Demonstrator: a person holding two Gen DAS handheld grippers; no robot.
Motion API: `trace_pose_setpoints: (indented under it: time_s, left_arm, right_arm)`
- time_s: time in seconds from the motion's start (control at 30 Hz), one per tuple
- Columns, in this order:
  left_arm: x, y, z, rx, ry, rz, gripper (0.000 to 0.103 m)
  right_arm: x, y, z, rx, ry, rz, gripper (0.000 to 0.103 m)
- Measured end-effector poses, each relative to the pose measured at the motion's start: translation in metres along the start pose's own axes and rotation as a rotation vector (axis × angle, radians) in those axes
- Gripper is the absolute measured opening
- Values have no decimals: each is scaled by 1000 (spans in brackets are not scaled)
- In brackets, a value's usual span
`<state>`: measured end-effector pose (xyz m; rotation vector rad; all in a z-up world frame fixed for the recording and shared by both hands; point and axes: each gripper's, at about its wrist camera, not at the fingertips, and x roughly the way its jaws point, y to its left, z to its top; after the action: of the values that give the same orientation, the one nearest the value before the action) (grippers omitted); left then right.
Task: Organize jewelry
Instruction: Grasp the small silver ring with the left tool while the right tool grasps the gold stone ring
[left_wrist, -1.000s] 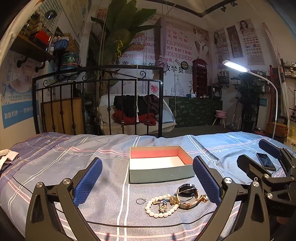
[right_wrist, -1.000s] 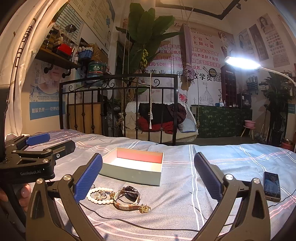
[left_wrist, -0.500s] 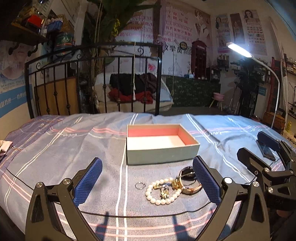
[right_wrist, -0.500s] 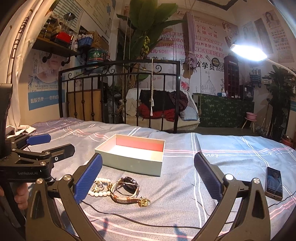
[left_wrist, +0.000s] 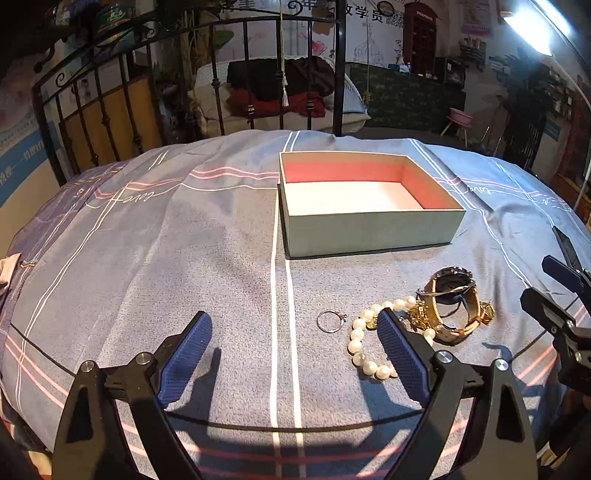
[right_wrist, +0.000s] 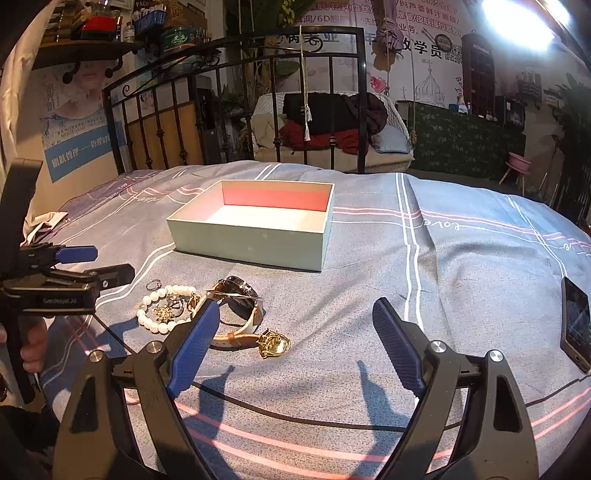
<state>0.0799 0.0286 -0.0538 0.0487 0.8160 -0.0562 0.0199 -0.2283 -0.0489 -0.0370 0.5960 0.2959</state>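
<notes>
Pearl bracelet (left_wrist: 364, 341) partly behind left hand-held gripper (left_wrist: 295, 343) finger.

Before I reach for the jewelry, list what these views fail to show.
- Pearl bracelet: left wrist view, near arc hidden behind the left gripper's right finger.
- Watch: right wrist view, strap partly covered by the right gripper's left finger.
- Small charms inside the bracelet: too small and tangled to identify.
- Phone: cut off by the right edge.

Pearl bracelet (left_wrist: 364, 341), silver ring (left_wrist: 330, 321), perhaps a watch (left_wrist: 451, 306) — clustered before open box (left_wrist: 369, 225).
</notes>
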Motion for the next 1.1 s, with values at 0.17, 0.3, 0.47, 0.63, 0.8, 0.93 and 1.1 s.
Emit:
trace_pose_setpoints:
  time_s: [0.17,0.3,0.47,0.63,0.8,0.93,1.1]
  left_arm:
    - [19,0,3,27,60,-33,66]
    - [30,0,0,52,97,-38,55]
    - [39,-1,2,54,112,-43,54]
    - [41,-10,2,103,98,-40,42]
    - [42,-21,1,148,77,-61,15]
    - [42,-26,1,173,62,-64,7]
    - [40,-20,3,137,52,-67,4]
  right_arm:
    - [15,3,-2,-13,51,41,77]
    - [20,1,-4,-5,70,58,77]
    - [27,1,-6,3,92,74,77]
    - [31,0,-6,9,104,80,77]
    - [34,-1,-6,18,114,88,77]
    - [35,0,-6,15,122,91,77]
    - [40,4,-2,5,154,123,62]
